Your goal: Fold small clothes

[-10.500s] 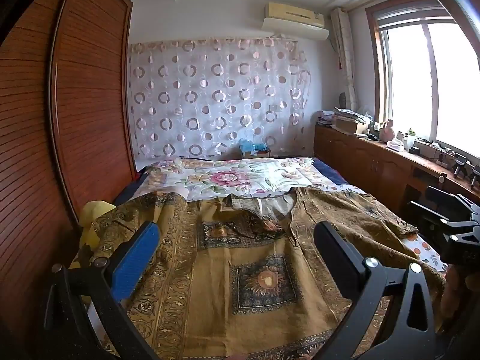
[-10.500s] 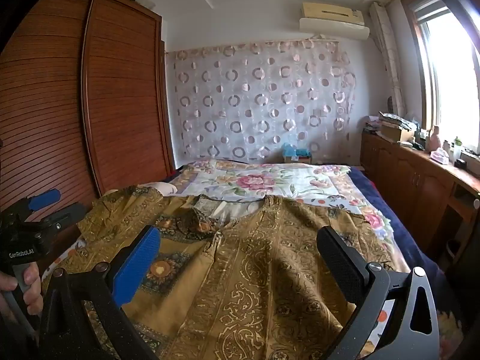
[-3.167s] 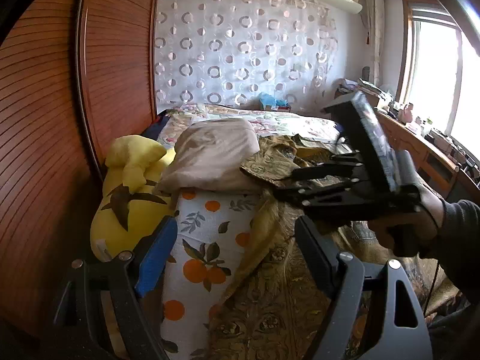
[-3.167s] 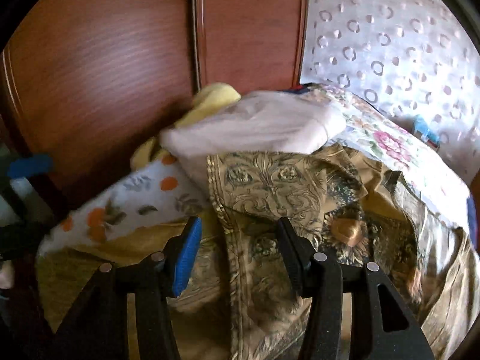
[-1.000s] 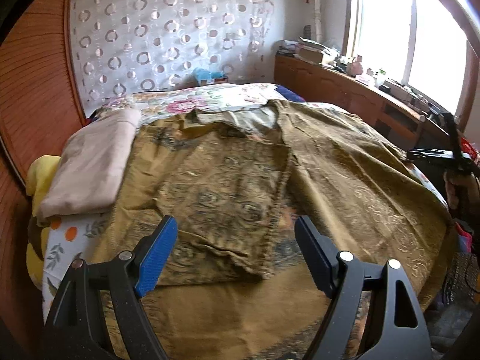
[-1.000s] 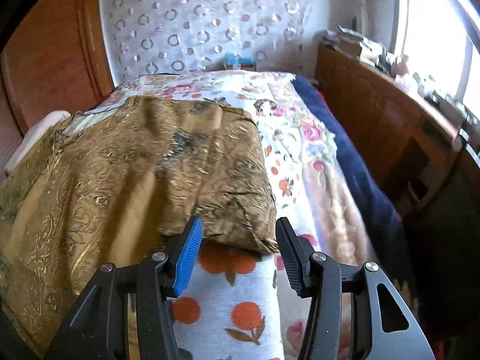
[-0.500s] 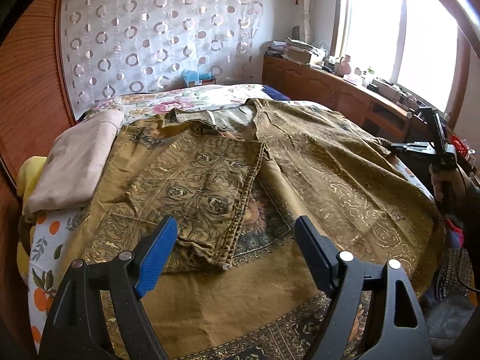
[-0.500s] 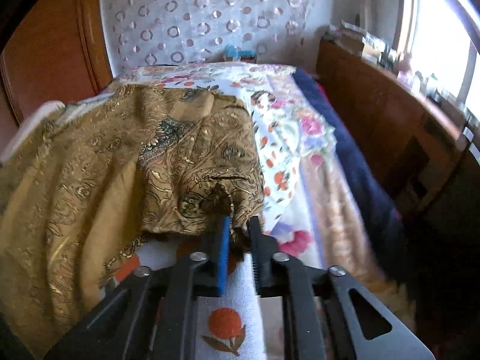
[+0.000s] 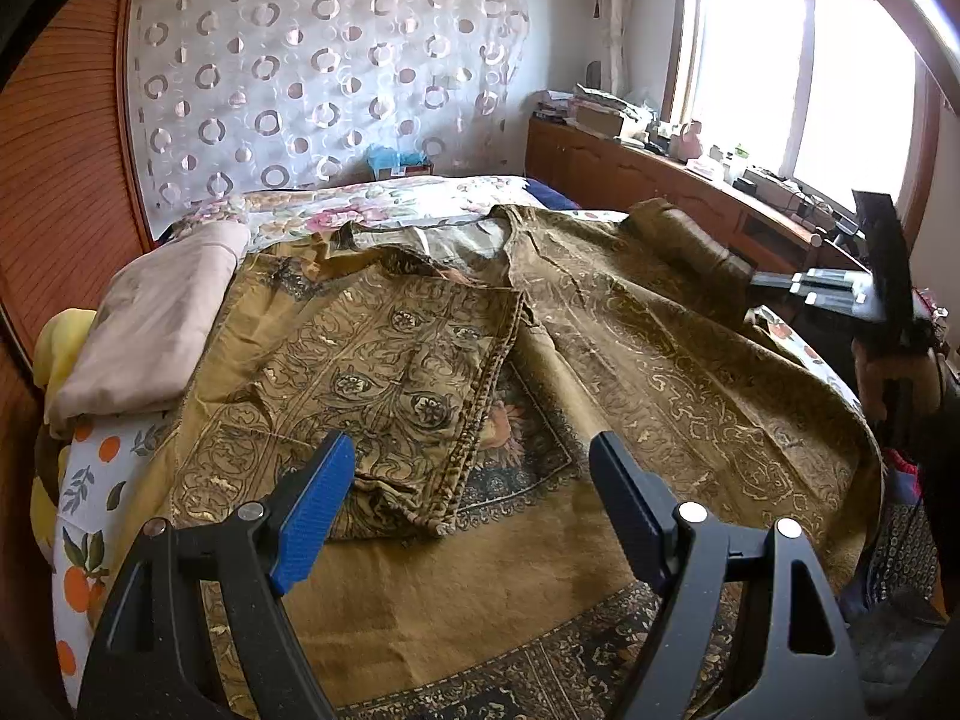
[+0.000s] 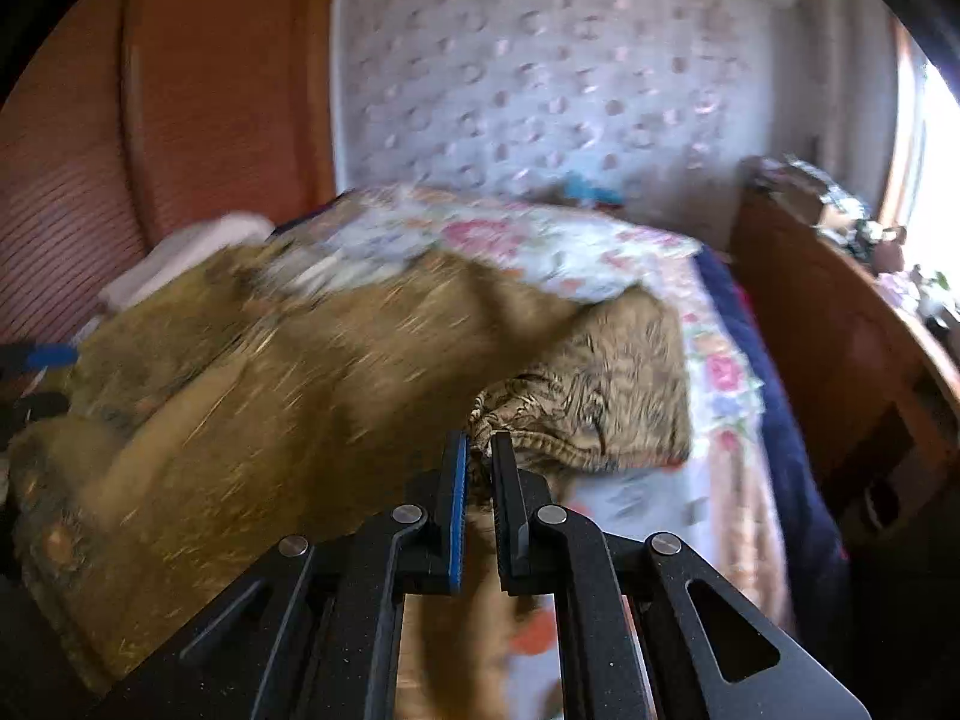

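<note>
Left wrist view: the left gripper [image 9: 465,495] hangs wide open and empty over the olive-gold patterned brocade garment [image 9: 630,360], which lies spread across the floral-sheeted bed [image 9: 384,204], one sleeve folded inward.

Right wrist view: the right gripper [image 10: 478,450] is clamped tight on the garment's sleeve cuff [image 10: 576,414], lifted off the bed; the picture is blurred.

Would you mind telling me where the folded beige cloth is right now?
In the left wrist view, the folded beige cloth lies at the bed's left edge, beside the gold patterned garment and above a yellow cushion.
</note>
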{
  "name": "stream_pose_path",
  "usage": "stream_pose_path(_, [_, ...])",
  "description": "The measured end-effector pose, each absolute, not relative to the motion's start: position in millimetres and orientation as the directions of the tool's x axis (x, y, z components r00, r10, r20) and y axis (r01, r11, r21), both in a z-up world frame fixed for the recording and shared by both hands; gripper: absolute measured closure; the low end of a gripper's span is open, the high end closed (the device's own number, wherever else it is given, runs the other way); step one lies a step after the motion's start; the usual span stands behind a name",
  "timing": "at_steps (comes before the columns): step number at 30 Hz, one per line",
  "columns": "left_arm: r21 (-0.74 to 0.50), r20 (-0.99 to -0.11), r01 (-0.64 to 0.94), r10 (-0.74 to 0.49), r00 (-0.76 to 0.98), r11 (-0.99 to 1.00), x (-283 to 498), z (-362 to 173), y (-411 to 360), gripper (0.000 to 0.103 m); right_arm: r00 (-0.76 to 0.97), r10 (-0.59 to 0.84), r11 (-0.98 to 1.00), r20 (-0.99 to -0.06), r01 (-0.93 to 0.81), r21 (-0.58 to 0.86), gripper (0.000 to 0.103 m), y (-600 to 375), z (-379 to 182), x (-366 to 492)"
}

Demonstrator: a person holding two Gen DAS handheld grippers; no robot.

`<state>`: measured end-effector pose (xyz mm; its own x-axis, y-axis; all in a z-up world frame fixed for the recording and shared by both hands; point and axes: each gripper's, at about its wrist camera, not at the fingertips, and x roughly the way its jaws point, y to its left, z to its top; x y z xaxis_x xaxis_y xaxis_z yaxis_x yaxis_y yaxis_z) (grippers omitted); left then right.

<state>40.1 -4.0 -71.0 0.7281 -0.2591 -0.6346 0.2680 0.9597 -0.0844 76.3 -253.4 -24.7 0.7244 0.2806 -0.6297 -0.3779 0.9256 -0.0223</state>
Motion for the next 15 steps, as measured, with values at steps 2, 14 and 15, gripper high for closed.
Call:
stream_pose_path(2, [-0.084,-0.633,0.268,-0.258,0.729,0.960,40,-70,-4,0.022,0.708,0.283,0.922,-0.647,-0.386,-0.020,0.095,-251,-34,70])
stream_pose_path(14, [-0.088,-0.622,0.259,-0.256,0.740,0.962,39,-67,-3,0.022,0.734,0.298,0.934,-0.610,-0.355,0.029,0.053,-274,-3,58])
stream_pose_path(15, [-0.087,-0.622,0.259,-0.256,0.740,0.962,39,-67,-3,0.022,0.741,0.295,0.938,-0.603,-0.346,0.034,0.053,-279,-2,66])
